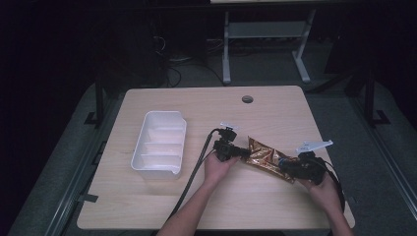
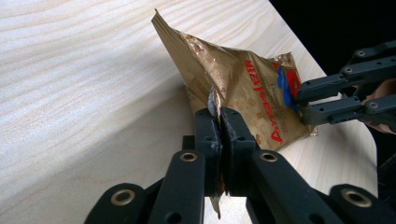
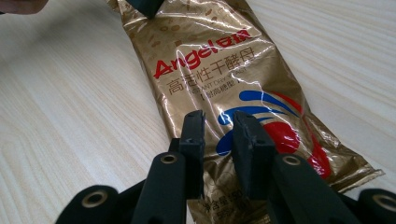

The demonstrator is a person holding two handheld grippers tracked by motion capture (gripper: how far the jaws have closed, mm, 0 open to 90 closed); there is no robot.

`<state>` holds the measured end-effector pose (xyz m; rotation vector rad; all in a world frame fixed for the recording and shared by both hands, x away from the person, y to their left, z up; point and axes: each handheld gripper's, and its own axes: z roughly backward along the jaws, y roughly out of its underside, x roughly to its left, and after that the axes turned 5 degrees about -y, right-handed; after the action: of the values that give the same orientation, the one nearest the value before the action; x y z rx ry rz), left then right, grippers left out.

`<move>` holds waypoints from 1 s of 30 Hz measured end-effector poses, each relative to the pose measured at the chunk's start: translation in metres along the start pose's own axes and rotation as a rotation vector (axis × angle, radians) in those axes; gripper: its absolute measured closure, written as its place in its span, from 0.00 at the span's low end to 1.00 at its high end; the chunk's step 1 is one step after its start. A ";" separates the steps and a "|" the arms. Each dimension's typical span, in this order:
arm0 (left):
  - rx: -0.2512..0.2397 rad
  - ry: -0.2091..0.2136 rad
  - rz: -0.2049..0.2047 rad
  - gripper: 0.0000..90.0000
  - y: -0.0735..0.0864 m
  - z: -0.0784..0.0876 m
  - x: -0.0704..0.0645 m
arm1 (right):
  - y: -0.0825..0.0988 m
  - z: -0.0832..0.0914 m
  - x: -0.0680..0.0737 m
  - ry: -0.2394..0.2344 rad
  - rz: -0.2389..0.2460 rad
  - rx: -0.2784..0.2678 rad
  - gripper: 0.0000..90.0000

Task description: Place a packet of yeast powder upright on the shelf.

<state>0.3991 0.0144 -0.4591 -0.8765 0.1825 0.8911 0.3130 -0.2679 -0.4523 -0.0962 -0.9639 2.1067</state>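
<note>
Two grippers are being held over a pale wooden table (image 1: 162,206) in a dark room, beside a white tray (image 1: 160,145). A gold packet (image 2: 243,88) is being pinched by the left gripper (image 2: 218,116). The right gripper (image 3: 218,122) is being held slightly parted, straddling the packet.

The crinkled foil packet (image 3: 219,70) is shiny gold, scattered with faint paler specks, and carries bold red lettering, smaller white characters and a blue and red swirl. The two-jaw grippers (image 2: 219,119) are matte black with brass-coloured pivot rings. The wooden table (image 1: 275,113) is pale beige with fine grain lines. The compartmented plastic tray (image 1: 160,142) is plain white.
</note>
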 end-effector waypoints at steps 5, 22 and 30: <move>-0.001 0.003 -0.020 0.97 0.001 0.004 -0.003 | 0.002 0.000 0.000 -0.015 -0.006 -0.014 0.76; -0.054 0.058 -0.099 0.99 -0.001 0.028 -0.016 | 0.000 0.003 0.010 -0.023 0.028 -0.025 0.46; -0.063 0.076 -0.175 1.00 -0.001 0.057 -0.019 | -0.012 0.016 0.009 -0.065 0.044 -0.098 0.28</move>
<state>0.3764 0.0441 -0.4127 -0.9703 0.1414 0.7045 0.3089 -0.2664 -0.4312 -0.1004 -1.1132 2.1133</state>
